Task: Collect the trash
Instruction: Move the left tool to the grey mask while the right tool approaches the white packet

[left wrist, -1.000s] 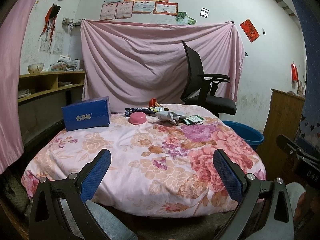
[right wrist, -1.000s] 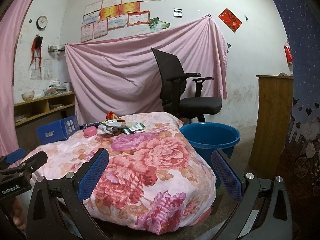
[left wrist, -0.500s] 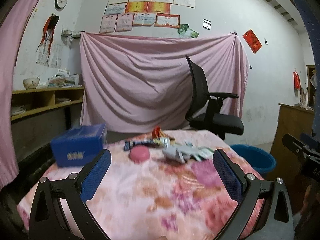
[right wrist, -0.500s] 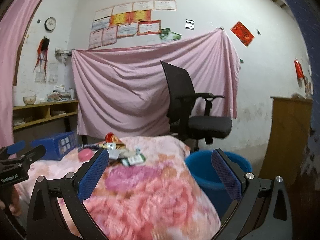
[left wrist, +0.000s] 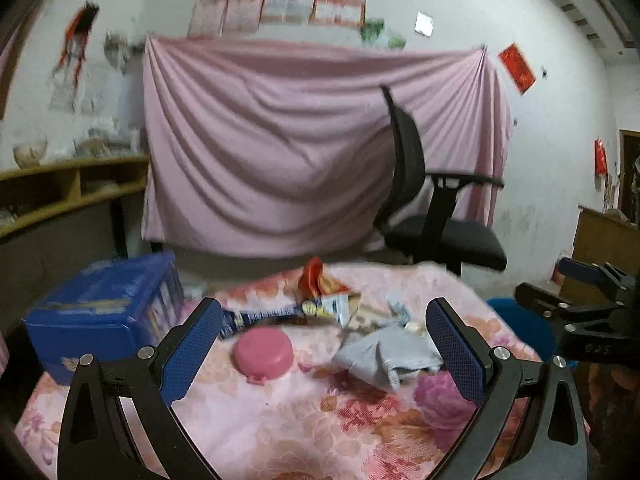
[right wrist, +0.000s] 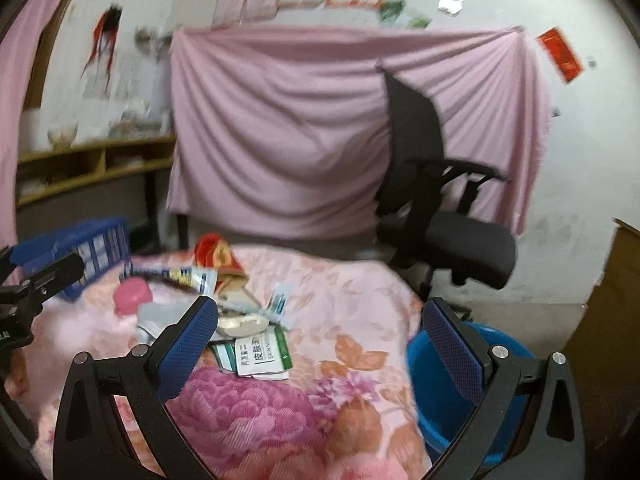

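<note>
A heap of trash lies on the flowered cloth of a round table (left wrist: 280,412): a grey crumpled wrapper (left wrist: 386,354), a red snack bag (left wrist: 314,278), a long blue wrapper (left wrist: 260,316) and a round pink lid (left wrist: 263,354). In the right wrist view the same red snack bag (right wrist: 214,254), green-and-white sachets (right wrist: 262,354) and pink lid (right wrist: 132,298) show. My left gripper (left wrist: 324,340) hangs open just short of the heap, nothing between its fingers. My right gripper (right wrist: 320,344) is open too, over the table's right part, beside the sachets.
A blue box (left wrist: 100,312) stands at the table's left. A blue plastic tub (right wrist: 468,392) sits on the floor right of the table. Behind it is a black office chair (right wrist: 436,204), a hanging pink sheet, wooden shelves at left and a wooden cabinet (right wrist: 608,320) at right.
Both grippers have moved forward over the table toward the trash heap, which now looks much nearer. Both stay open and empty.
</note>
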Motion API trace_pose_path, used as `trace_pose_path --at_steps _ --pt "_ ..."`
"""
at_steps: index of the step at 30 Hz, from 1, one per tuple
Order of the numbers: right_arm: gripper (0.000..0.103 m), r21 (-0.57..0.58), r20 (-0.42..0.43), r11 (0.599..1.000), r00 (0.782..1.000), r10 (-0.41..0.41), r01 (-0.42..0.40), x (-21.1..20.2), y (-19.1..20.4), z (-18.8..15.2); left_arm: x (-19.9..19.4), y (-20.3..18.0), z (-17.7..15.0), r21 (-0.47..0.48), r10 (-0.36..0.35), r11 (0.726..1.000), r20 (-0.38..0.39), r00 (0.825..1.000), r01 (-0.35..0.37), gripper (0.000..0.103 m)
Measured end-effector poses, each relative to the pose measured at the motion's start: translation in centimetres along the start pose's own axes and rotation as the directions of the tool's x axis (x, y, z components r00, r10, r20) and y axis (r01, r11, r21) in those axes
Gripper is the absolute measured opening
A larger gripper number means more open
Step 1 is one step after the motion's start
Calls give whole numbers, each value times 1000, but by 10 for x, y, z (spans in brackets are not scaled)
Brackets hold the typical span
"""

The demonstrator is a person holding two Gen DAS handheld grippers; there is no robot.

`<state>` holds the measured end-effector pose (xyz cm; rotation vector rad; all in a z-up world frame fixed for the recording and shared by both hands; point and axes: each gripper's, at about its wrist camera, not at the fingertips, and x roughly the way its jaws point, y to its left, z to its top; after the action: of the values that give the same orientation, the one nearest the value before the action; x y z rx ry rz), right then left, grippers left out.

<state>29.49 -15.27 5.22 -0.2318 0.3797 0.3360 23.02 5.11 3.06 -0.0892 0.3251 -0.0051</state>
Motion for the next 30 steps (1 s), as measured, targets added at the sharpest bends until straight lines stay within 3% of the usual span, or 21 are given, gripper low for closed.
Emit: trace_pose_path --at_steps 3,6,9,11,16,21,26,30 --pt "103 -52 -81 998 997 13 -18 25 8 1 20 6 -2 -31 -7 1000 -87 996 5 100" --pt "103 -73 -139 996 989 41 -52 43 13 -5 28 8 -6 -52 -11 999 -123 992 5 99" --pt "101 -71 -211 991 973 96 -113 57 16 -14 40 7 -8 -71 -38 997 -185 982 25 99" --pt "97 -79 -249 987 961 116 -139 65 19 -16 48 8 -12 -104 -76 993 -228 971 53 87" --pt "83 -85 -315 981 939 138 -173 81 24 -18 74 8 -21 -225 -204 966 -345 916 130 63" --pt "81 -86 -367 974 915 167 -212 95 29 -21 87 10 -23 -328 -279 932 -387 879 152 55" --pt "71 -88 -397 966 898 191 -244 102 34 -23 92 16 -23 -417 -341 893 -390 855 166 32" --pt "49 -55 -392 963 893 221 -263 101 29 -24 92 16 -23 -426 -348 889 -393 851 166 22"
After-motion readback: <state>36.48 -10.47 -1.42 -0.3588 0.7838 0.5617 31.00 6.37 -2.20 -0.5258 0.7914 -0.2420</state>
